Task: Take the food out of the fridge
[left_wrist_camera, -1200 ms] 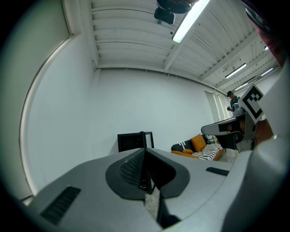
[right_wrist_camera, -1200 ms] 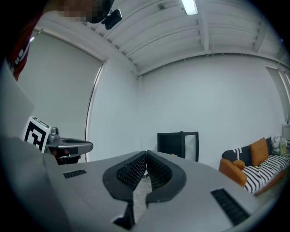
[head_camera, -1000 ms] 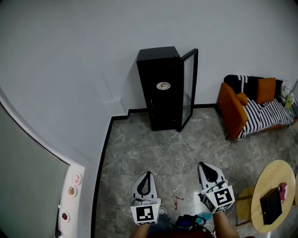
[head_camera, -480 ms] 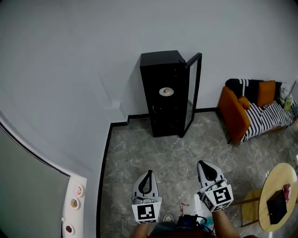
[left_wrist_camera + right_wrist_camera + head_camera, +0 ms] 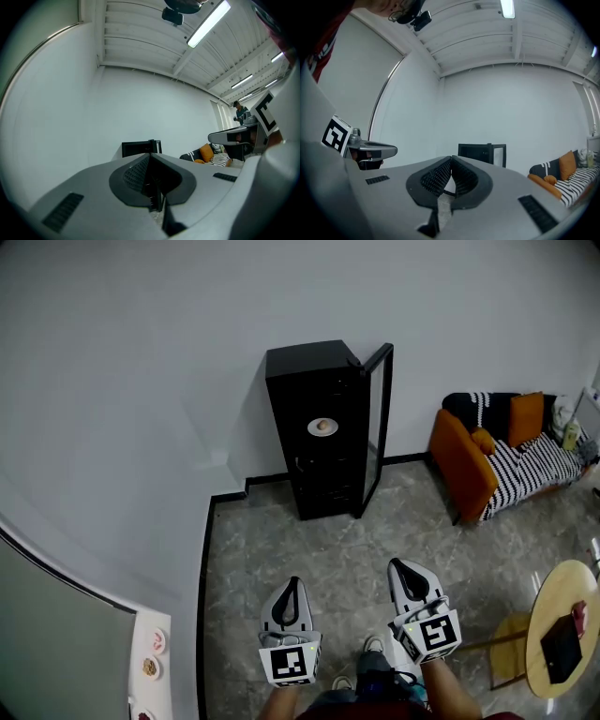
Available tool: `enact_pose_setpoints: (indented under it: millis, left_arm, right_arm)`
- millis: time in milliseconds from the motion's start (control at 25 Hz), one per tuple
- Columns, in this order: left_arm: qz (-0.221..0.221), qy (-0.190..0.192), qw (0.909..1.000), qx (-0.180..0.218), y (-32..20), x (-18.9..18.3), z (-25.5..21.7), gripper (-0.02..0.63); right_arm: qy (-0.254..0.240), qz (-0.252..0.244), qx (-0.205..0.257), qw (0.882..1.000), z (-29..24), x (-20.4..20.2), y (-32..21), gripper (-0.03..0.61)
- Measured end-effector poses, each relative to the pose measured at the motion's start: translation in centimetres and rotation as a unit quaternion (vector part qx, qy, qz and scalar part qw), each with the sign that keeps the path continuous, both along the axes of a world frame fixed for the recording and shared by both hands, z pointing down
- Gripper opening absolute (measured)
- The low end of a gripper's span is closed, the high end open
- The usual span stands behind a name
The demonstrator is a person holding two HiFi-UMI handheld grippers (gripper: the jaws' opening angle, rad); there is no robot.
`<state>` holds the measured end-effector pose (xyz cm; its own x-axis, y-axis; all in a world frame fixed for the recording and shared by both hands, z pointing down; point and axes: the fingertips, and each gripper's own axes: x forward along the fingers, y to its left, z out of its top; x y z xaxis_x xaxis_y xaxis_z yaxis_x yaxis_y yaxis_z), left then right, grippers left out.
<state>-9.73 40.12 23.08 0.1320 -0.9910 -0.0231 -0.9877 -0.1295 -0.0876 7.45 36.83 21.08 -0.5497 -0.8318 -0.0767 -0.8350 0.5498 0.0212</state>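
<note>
A tall black fridge [image 5: 314,427] stands against the far white wall with its glass door [image 5: 377,423] swung open to the right. On a shelf inside lies a white plate with a small brown piece of food [image 5: 322,427]. The fridge [image 5: 140,148] shows small beyond the left jaws, and the fridge [image 5: 482,153] again beyond the right jaws. My left gripper [image 5: 290,597] and right gripper [image 5: 405,576] hang low in the head view, far from the fridge. Both are shut with nothing between their tips.
An orange sofa [image 5: 487,460] with striped cushions stands at the right wall. A round wooden table [image 5: 562,629] carrying a dark box is at the lower right. A white counter edge with small plates [image 5: 150,662] sits at the lower left. Grey stone floor lies between me and the fridge.
The view has shifted: the fridge and sofa sit a little further left in the frame. Both grippers keep their pose, shut and held low.
</note>
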Motion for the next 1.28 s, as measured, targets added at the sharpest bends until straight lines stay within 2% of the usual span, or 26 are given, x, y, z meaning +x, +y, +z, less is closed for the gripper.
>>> enact_pose_setpoints:
  millis: [120,240,360,480,600,840,960,1280]
  left_arm:
    - [-0.002,0.021,0.9996,0.020,-1.9,0.7,-0.6,0.014]
    - [-0.004,-0.004,1.0000,0.000,-3.9,1.7,0.2,0.014]
    - [-0.009,-0.003,0.9999,0.003,-6.4,3.1,-0.1,0.014]
    - [-0.021,0.024,0.9992,0.026,-8.8,4.8,-1.0,0.014]
    - [-0.025,0.009,0.9995,0.014,-11.2,6.4,-1.0,0.014]
    - [-0.033,0.008,0.9994,0.008,-15.3,9.3,-0.6,0.014]
    - [-0.038,0.022,0.9989,0.015,-17.0,10.5,-0.7,0.014]
    - [-0.035,-0.002,0.9994,-0.003,-20.6,11.2,-0.2,0.014]
  right_arm:
    - [-0.014,-0.004,0.018,1.000,-0.3,0.5,-1.4,0.021]
    - [-0.023,-0.011,0.051,0.998,-1.3,1.3,-3.0,0.021]
    - [-0.023,-0.019,0.065,0.997,-1.7,2.2,-5.3,0.021]
    - [-0.015,-0.028,0.050,0.998,-1.4,3.5,-7.7,0.021]
    - [-0.029,-0.027,0.052,0.998,-1.4,5.4,-10.5,0.021]
    - [-0.027,-0.033,0.039,0.998,-0.5,7.9,-15.1,0.021]
    - [-0.022,-0.044,0.035,0.998,-0.4,8.4,-16.7,0.021]
    - [-0.014,-0.054,0.032,0.998,-0.1,8.2,-20.8,0.021]
